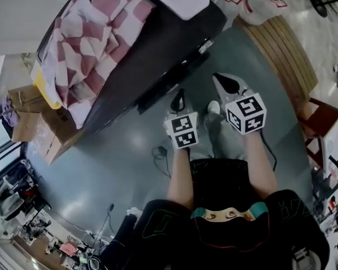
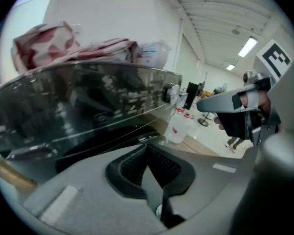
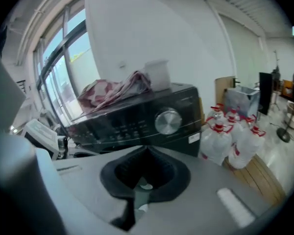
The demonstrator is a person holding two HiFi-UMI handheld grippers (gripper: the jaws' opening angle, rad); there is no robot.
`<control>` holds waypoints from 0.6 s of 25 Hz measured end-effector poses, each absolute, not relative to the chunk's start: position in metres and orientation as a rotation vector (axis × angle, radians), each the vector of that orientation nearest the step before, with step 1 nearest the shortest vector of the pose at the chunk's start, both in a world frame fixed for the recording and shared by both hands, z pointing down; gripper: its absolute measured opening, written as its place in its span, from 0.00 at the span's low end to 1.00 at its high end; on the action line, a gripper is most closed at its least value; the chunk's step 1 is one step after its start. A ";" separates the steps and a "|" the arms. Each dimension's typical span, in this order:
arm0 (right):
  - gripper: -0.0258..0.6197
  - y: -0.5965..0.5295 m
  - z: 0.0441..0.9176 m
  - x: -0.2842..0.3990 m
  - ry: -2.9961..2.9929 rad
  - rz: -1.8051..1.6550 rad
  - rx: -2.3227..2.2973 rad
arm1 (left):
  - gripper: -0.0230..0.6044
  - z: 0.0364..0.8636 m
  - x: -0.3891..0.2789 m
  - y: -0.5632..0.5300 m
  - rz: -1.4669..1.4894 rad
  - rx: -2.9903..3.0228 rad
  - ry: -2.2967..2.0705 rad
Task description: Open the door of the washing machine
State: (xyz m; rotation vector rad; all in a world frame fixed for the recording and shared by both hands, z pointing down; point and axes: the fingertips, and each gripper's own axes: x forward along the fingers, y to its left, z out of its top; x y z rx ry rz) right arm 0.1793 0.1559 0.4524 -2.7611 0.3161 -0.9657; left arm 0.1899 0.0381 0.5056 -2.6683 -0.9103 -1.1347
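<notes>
- Washing machine (image 1: 158, 49) stands at the floor's (image 1: 129, 145) far edge by the wall, with a checked cloth (image 1: 96, 32) on top.
- Left gripper (image 1: 178, 100) and right gripper (image 1: 228, 84) are both clenched on nothing, near its front.

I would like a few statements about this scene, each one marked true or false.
1. A pink-and-white checked cloth lies on top of the black washing machine. True.
2. The left gripper holds that cloth. False: its jaws are shut on nothing.
3. The right gripper stands wide open. False: it is shut and empty.
4. Clear plastic bottles with red caps stand beside the machine. True.
</notes>
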 end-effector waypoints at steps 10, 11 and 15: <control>0.08 0.050 0.491 0.200 0.862 -1.119 -2.929 | 0.06 0.562 0.171 -0.138 -1.272 -2.729 -0.411; 0.12 0.036 0.494 0.203 0.941 -1.134 -2.950 | 0.06 0.571 0.171 -0.152 -1.290 -2.705 -0.401; 0.26 -0.007 0.508 0.200 1.297 -1.265 -3.030 | 0.24 0.604 0.164 -0.181 -1.345 -2.539 -0.472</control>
